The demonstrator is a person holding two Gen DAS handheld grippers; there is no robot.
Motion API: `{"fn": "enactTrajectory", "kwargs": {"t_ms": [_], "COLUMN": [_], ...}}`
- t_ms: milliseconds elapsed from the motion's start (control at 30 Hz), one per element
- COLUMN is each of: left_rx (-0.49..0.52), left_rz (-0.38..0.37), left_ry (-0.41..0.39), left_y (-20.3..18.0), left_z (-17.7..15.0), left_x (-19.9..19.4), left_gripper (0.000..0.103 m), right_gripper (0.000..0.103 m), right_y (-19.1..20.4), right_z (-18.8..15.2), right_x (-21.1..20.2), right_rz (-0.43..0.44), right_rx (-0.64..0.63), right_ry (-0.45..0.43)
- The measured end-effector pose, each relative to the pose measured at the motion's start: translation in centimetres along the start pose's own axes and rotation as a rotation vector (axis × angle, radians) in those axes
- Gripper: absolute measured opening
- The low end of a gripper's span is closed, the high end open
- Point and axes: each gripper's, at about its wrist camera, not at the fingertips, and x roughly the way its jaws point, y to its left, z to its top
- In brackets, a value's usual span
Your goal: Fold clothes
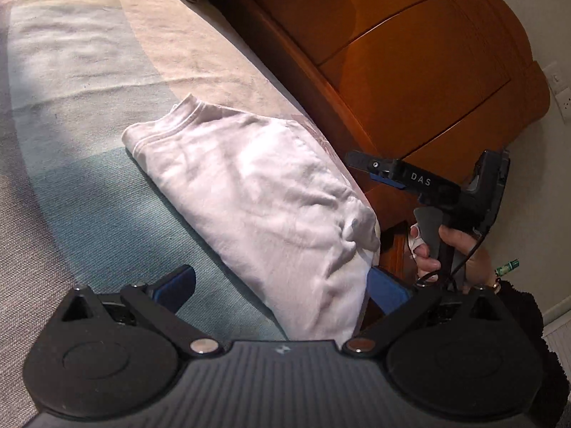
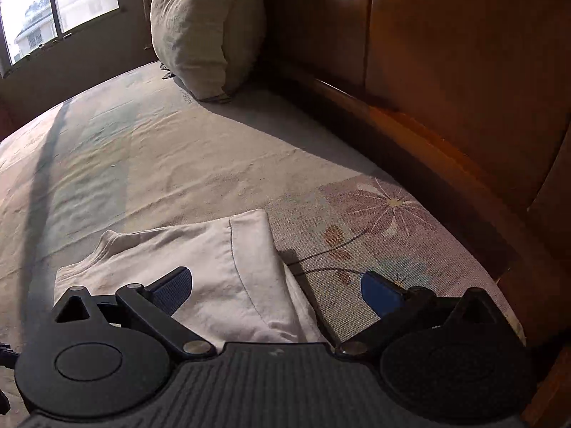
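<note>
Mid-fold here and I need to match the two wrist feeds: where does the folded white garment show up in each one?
Left wrist view: the folded white garment runs diagonally through the centre, its near end between the open fingers of the left gripper.
Right wrist view: the garment lies at lower centre-left, under the left finger of the open right gripper.
Shared landmark: the wooden headboard, right of the garment in both.

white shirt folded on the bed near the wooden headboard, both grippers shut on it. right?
Not quite. The folded white shirt does lie on the bed near the wooden headboard, but neither gripper grips it: the left gripper and right gripper are both open, as each wrist view shows.
</note>
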Motion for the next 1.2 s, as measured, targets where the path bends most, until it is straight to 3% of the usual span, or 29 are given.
{"fn": "enactTrajectory", "kwargs": {"t_ms": [133, 333, 500, 600, 733, 800, 867, 967, 1200], "left_rx": [0.069, 0.054, 0.207, 0.25, 0.265, 0.285, 0.299, 0.323, 0.407], "left_rz": [0.1, 0.086, 0.182, 0.221, 0.229, 0.234, 0.243, 0.265, 0.355], "left_ry": [-0.045, -0.073, -0.09, -0.079, -0.061, -0.065, -0.07, -0.075, -0.065], "left_y": [0.5, 0.4, -1.3, -1.8, -2.2, -2.6, -2.9, -3.4, -4.0], "left_z": [-0.1, -2.9, -5.2, -6.6, -8.0, -8.4, -8.7, -8.9, -9.9], "left_x": [-1.4, -3.8, -6.2, -6.9, -7.3, -7.7, -8.0, -8.2, -8.3], "left_gripper": [0.101, 0.101, 0.101, 0.102, 0.102, 0.102, 0.102, 0.102, 0.102], "right_gripper": [0.103, 0.103, 0.101, 0.103, 0.103, 0.103, 0.103, 0.103, 0.103], "right_y": [3.1, 2.2, 2.9, 3.3, 0.4, 0.0, 1.2, 3.5, 6.1], "right_z": [-1.2, -4.0, -3.4, -5.8, -9.2, -9.5, -8.9, -8.8, -12.0], "right_x": [-1.3, 4.3, 0.2, -2.7, -1.2, -2.5, -3.6, -4.5, -3.9], "right_rz": [0.05, -0.027, -0.018, -0.01, -0.061, -0.051, -0.067, -0.017, -0.047], "right_rx": [-0.129, -0.082, -0.047, -0.119, -0.05, -0.017, -0.052, -0.108, -0.189], "right_ry": [-0.077, 0.057, -0.026, -0.09, 0.038, 0.0, -0.017, -0.041, 0.055]}}
